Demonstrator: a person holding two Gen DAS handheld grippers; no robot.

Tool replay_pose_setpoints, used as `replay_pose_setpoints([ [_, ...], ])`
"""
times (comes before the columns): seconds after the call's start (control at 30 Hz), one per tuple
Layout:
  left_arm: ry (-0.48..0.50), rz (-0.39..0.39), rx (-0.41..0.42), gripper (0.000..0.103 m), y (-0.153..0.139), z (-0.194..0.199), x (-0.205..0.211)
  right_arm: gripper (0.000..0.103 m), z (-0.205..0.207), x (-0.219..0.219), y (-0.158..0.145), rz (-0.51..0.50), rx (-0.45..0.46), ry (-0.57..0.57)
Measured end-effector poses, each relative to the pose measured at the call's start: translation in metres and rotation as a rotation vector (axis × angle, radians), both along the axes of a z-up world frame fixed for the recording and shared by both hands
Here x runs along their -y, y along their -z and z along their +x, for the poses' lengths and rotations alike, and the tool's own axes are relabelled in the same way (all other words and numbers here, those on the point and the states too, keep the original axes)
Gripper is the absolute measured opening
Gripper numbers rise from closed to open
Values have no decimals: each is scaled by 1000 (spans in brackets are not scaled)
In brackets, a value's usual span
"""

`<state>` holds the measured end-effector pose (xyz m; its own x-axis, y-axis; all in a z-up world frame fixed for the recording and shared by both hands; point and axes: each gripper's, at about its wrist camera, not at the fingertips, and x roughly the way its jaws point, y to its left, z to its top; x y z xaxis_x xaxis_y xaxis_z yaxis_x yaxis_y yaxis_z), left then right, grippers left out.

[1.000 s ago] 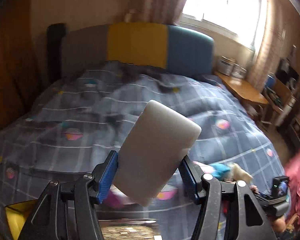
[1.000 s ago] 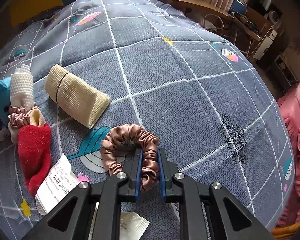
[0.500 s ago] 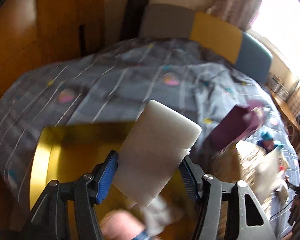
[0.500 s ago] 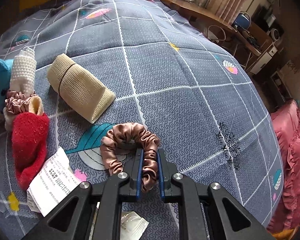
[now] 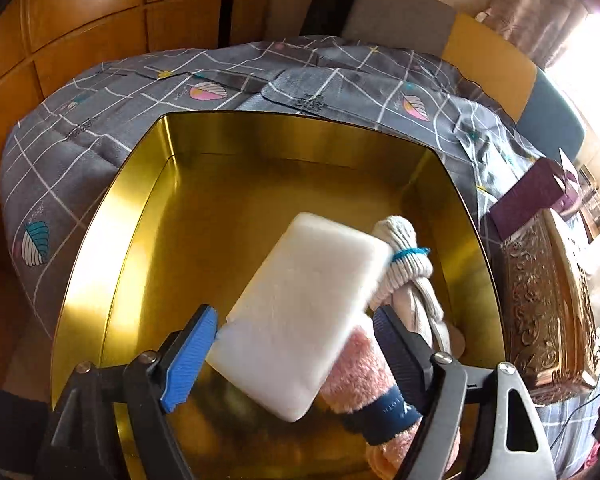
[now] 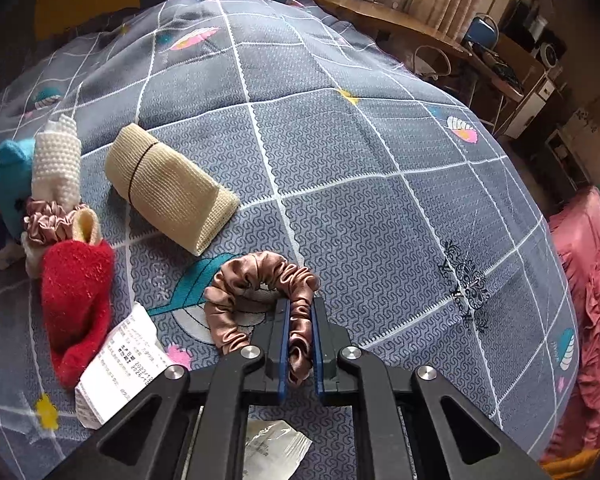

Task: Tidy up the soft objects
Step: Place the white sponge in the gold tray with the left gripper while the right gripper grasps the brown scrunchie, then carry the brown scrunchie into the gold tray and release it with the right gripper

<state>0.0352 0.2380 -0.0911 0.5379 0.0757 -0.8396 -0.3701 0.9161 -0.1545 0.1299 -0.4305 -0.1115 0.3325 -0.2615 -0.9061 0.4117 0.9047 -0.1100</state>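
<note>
White sponge [image 5: 300, 312], gold tin [image 5: 236, 208], pink sock [image 5: 360, 376] (navy cuff), dusty-pink scrunchie [image 6: 260, 300], red sock [image 6: 76, 300], grey quilt [image 6: 380, 184] gridded white.

Two scrunchies [image 6: 260, 300] [image 6: 48, 220], one sponge [image 5: 300, 316], one gold tin [image 5: 112, 248], perhaps two rolled socks [image 5: 404, 264] [image 5: 360, 380] inside.

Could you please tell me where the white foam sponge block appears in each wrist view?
Left wrist: white foam sponge block, lower centre, in the left claw above the gold metal tin.
Right wrist: not in it.
Shared landmark: the grey grid-patterned bedspread.
</note>
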Motion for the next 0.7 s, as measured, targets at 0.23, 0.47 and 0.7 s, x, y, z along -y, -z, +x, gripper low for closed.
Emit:
replay_pose_setpoints([
  [0.23,38,68,64,85,-20,-6,13,9,11,-6,-32,45,73,4],
  [0.47,79,111,128,85,-44,-17,22,9,51,-57,-77,42,149,-102],
  [0.7,123,113,145,85,-50,-27,29,9,98,-172,-126,74,244,-305],
])
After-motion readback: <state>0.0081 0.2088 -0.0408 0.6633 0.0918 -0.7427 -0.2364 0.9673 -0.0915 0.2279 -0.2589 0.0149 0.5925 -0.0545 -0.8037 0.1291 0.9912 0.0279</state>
